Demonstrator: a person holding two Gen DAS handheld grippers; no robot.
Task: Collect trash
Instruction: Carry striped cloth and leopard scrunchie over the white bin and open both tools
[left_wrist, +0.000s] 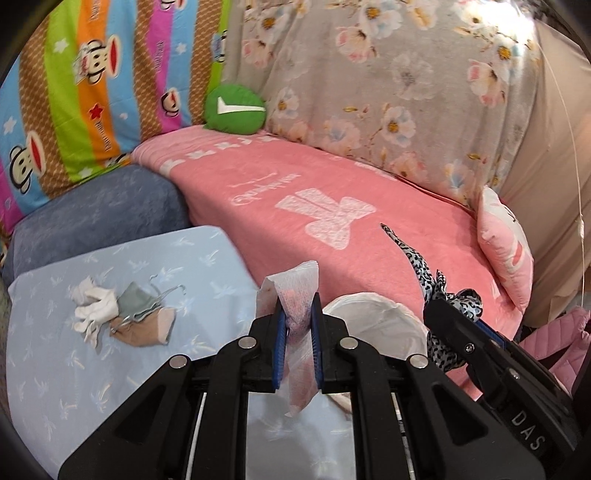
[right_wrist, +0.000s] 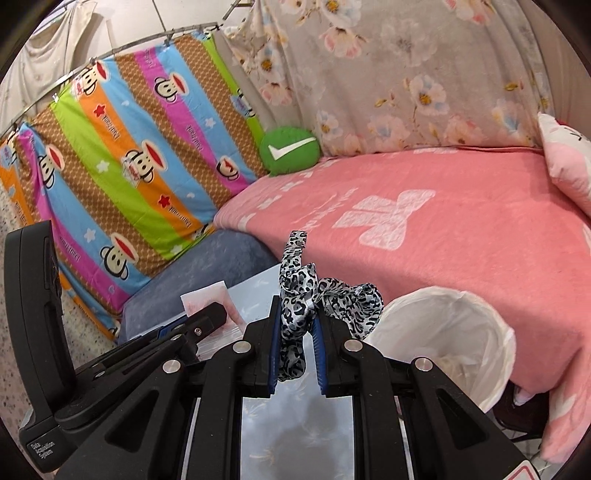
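Left wrist view: left gripper nearly closed, blue pads pinching a white tissue with pinkish stains, one end sticking up above the fingertips, the other hanging below. Just to the right, right gripper clamped on a leopard-print ribbon, one tail trailing up over the pink blanket. Between the two grippers, rim of a white-lined trash bin, close against the blanket's edge. Further left, on a light blue cloth, a small heap of crumpled tissue and face masks. Beyond that a blue-grey cushion, then a round green pillow with a white tick at the back of the blanket, flanked by a striped monkey-print sheet and a floral grey cover. Right wrist view: right gripper likewise almost shut, holding the leopard-print ribbon bunched between the pads, loops spilling to the right. Left gripper low at left with the tissue behind it. Trash bin open just to the right, some pale scraps inside.
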